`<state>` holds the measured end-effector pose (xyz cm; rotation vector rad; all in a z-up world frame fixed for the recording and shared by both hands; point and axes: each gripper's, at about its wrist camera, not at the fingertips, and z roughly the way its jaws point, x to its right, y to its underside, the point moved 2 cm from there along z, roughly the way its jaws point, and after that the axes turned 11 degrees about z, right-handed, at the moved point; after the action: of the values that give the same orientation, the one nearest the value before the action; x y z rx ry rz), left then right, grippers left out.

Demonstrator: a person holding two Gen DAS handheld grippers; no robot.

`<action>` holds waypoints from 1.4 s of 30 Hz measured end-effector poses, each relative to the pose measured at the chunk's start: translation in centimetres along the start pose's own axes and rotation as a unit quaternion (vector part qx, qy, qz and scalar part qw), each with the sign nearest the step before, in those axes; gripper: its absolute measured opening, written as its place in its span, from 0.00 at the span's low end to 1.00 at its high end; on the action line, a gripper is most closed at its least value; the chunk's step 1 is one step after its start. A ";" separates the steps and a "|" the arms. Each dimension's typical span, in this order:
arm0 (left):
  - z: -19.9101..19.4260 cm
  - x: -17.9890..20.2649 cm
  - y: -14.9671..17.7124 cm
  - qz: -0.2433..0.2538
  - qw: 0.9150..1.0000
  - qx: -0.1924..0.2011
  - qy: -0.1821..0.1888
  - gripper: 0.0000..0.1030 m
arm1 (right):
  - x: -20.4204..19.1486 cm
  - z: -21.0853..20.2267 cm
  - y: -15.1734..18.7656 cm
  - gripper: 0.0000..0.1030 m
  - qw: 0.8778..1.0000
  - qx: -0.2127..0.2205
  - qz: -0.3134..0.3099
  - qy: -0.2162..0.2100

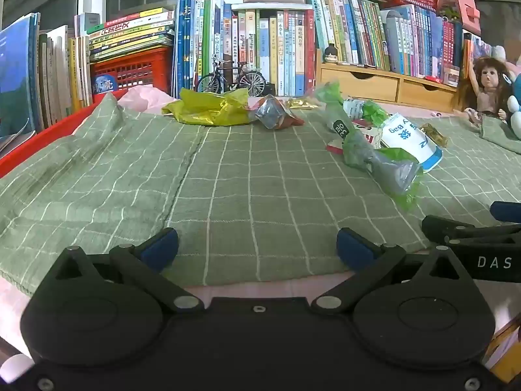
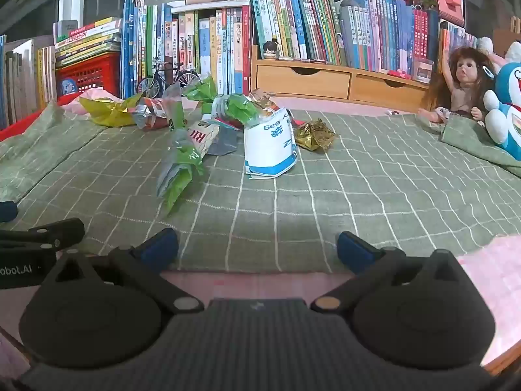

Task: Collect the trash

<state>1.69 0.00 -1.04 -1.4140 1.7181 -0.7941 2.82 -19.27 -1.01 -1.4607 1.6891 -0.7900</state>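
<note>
Several pieces of trash lie on a green checked cloth (image 1: 247,189). A yellow-green wrapper (image 1: 208,109) and a grey and red wrapper (image 1: 273,115) rest at the far side. A green and clear wrapper (image 1: 381,159) and a white and blue bag (image 1: 410,140) lie to the right. In the right wrist view the same green wrapper (image 2: 179,169), white and blue bag (image 2: 270,150) and a gold foil wrapper (image 2: 316,135) sit ahead. My left gripper (image 1: 257,247) and right gripper (image 2: 257,247) both stand open and empty near the cloth's front edge.
Rows of books (image 1: 260,49), a red crate (image 1: 130,71), a model bicycle (image 1: 231,78) and wooden drawers (image 2: 325,78) line the back. A doll (image 2: 462,81) and a blue plush toy (image 2: 508,107) sit at the right. A red tray rim (image 1: 39,137) shows at left.
</note>
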 end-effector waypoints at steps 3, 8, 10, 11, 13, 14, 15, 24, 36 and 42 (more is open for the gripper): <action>0.0 0.0 0.0 0.001 1.000 0.000 0.000 1.00 | 0.2 -0.1 -0.1 1.00 1.000 0.007 0.000 -0.002; -0.1 0.2 0.3 0.000 1.000 0.007 -0.002 1.00 | 0.0 -0.3 0.3 1.00 1.000 0.017 -0.007 0.000; -0.2 0.2 0.3 0.001 1.000 0.007 -0.002 1.00 | 0.6 -0.1 -0.5 1.00 1.000 0.012 -0.002 -0.004; -0.2 0.1 0.2 0.001 1.000 0.007 -0.002 1.00 | 0.6 -0.2 -0.4 1.00 1.000 0.010 -0.002 -0.004; -0.3 0.1 0.2 0.001 1.000 0.008 -0.002 1.00 | 0.7 -0.2 -0.2 1.00 1.000 0.008 -0.002 -0.004; -0.2 0.1 0.3 0.001 1.000 0.009 -0.002 1.00 | 0.7 -0.2 0.0 1.00 1.000 0.008 -0.002 -0.004; -0.3 0.2 0.3 0.001 1.000 0.009 -0.002 1.00 | 0.8 -0.3 0.2 1.00 1.000 0.010 -0.002 -0.004; -0.3 0.0 0.3 0.003 1.000 0.010 0.000 1.00 | 0.1 -0.5 0.4 1.00 1.000 0.016 -0.004 -0.003; -0.3 0.0 0.3 0.002 1.000 0.009 0.000 1.00 | 0.1 -0.5 0.4 1.00 1.000 0.018 -0.004 -0.004; -0.3 0.0 0.3 0.003 1.000 0.009 0.000 1.00 | 0.1 -0.5 0.4 1.00 1.000 0.021 -0.004 -0.004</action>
<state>1.24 0.03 -1.17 -1.3972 1.7105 -0.8044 2.17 -19.35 -1.09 -1.4415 1.6508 -0.8181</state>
